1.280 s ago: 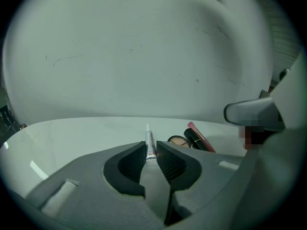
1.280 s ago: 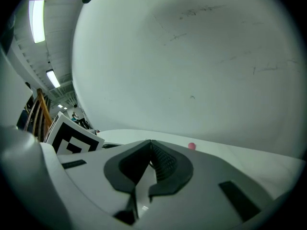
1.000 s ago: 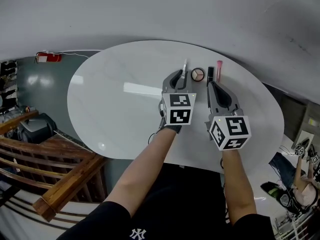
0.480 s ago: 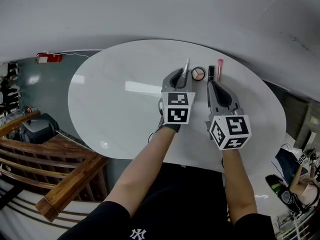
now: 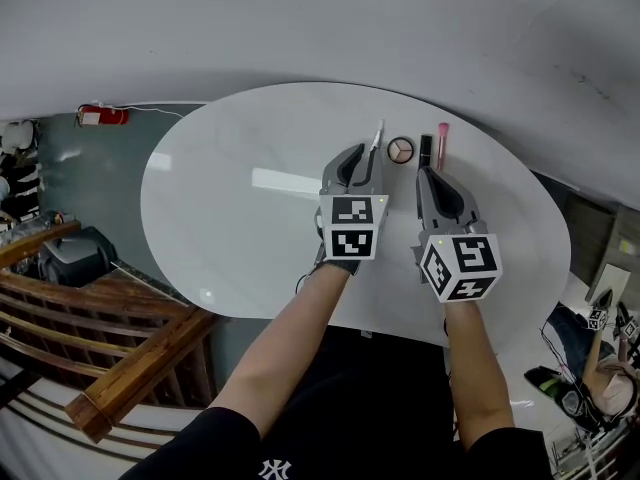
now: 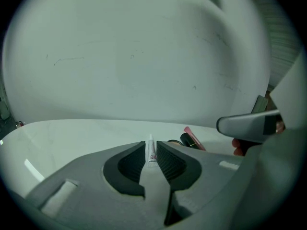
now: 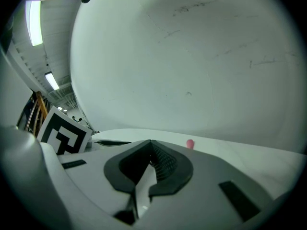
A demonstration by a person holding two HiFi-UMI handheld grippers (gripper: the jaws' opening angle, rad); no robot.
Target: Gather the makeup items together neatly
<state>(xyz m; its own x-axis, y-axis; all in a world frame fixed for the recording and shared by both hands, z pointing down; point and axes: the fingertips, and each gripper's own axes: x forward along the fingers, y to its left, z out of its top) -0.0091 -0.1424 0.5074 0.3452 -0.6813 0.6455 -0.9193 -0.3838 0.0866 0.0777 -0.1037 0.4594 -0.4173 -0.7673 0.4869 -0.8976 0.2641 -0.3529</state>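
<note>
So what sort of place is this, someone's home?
Probably a workspace or recording studio, not a home: a white oval table, wooden railing beside it, and more marker cubes near another person at the far right.

Four makeup items are in view, all toward the far edge of the single oval white surface (image 5: pixel 230 198). They are of four kinds, one of each: one slim white tube (image 5: pixel 377 136), one round compact (image 5: pixel 401 149), one dark lipstick-like tube (image 5: pixel 426 149) and one pink stick (image 5: pixel 442 140). There are two tools, one left tool (image 5: pixel 368 158) and one right tool (image 5: pixel 425 173).
</note>
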